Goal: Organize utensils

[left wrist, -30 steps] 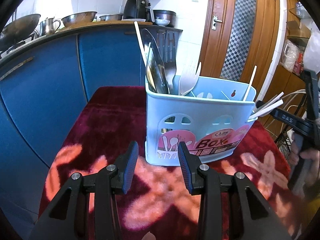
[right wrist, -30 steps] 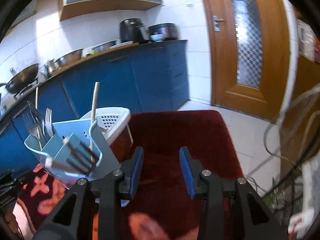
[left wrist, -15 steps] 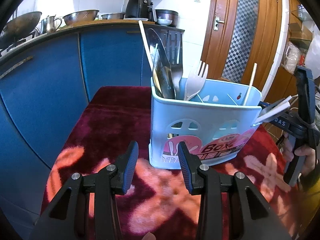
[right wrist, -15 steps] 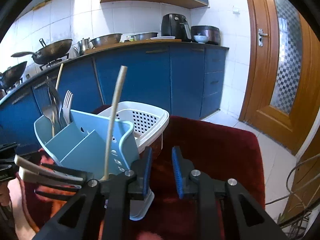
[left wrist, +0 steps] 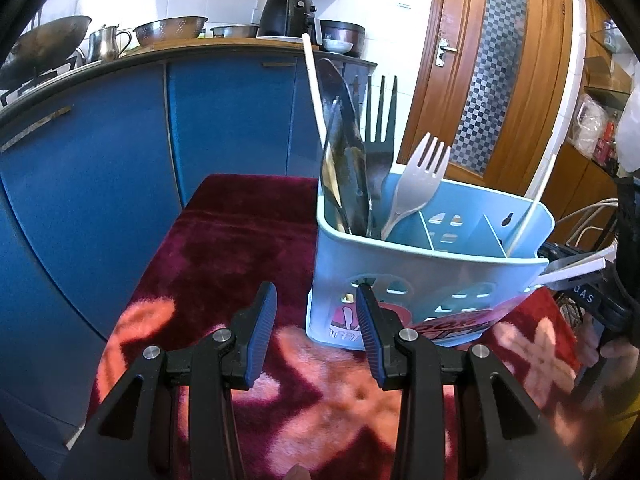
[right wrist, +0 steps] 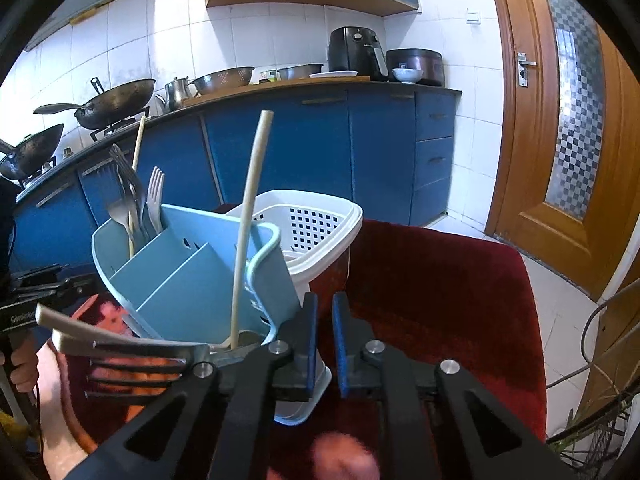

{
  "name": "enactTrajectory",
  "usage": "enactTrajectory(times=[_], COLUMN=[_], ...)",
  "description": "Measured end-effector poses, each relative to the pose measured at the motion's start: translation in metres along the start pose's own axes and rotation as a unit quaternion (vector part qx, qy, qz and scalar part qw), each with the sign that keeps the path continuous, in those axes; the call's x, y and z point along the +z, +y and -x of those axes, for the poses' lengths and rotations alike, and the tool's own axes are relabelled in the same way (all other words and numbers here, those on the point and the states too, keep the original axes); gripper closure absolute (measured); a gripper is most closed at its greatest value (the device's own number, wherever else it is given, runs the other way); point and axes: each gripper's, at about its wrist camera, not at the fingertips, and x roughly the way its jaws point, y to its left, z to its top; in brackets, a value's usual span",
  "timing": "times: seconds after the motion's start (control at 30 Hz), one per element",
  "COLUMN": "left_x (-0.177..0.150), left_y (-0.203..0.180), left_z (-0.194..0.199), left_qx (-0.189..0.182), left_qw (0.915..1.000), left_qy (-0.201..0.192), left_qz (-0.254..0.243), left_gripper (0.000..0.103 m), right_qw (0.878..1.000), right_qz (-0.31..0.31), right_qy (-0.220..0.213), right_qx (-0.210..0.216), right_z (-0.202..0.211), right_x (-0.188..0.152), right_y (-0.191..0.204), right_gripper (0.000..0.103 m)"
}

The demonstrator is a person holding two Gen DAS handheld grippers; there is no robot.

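Observation:
A light blue utensil caddy (left wrist: 424, 280) stands on the red patterned cloth (left wrist: 240, 248). Its left compartment holds a dark metal fork (left wrist: 380, 136), a white plastic fork (left wrist: 416, 184), a spatula and a chopstick; one chopstick (left wrist: 532, 200) leans in the right compartment. My left gripper (left wrist: 316, 320) is open and empty just in front of the caddy's lower left corner. My right gripper (right wrist: 324, 340) is nearly shut with nothing between its pads, beside the caddy (right wrist: 188, 264). Forks and a knife (right wrist: 120, 344) stick out sideways by its left finger.
A white perforated basket (right wrist: 316, 224) stands behind the caddy. Blue kitchen cabinets (left wrist: 100, 168) run behind the table, with woks, bowls and an air fryer on the counter. A wooden door (left wrist: 492, 72) is at the right. Cables (right wrist: 600, 340) lie beside the table.
My right gripper has closed from open to nearly shut and swung toward the caddy. My left gripper has moved closer to the caddy and stayed open.

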Motion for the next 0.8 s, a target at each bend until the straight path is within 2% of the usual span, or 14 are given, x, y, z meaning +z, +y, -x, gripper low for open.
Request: enactTrajectory(times=[0.13,0.23,0.27,0.5,0.73,0.8], left_x=[0.001,0.001,0.001,0.002,0.003,0.003], left_y=[0.003,0.005,0.005,0.006,0.007,0.006], left_z=[-0.001,0.001,0.002,0.004,0.002,0.001], left_qx=[0.000,-0.001,-0.001,-0.006,-0.009,-0.007], left_qw=[1.0000,1.0000,1.0000,0.9999,0.9999,0.9998], left_qy=[0.002,0.000,-0.001,-0.005,-0.003,-0.002], left_qz=[0.003,0.000,-0.001,-0.007,-0.014,-0.019], left_gripper=[0.061,0.061,0.061,0.061,0.061,0.061], right_qw=[1.000,0.999,0.999,0.998,0.997,0.997], right_qz=[0.022,0.013,0.010,-0.029,-0.040,-0.037], right_qy=[0.010,0.019,0.019,0.025,0.044,0.052], right_qx=[-0.018,-0.027,-0.031,-0.050,-0.054,-0.045], right_z=[0.002,0.001,0.001,0.001,0.003,0.003], right_x=[0.006,0.016,0.020,0.054,0.097,0.108], right_y=[-0.002,-0.013,-0.016,-0.041,-0.045,-0.042], right_gripper=[0.089,0.075,0.073,0.073,0.073,0.070])
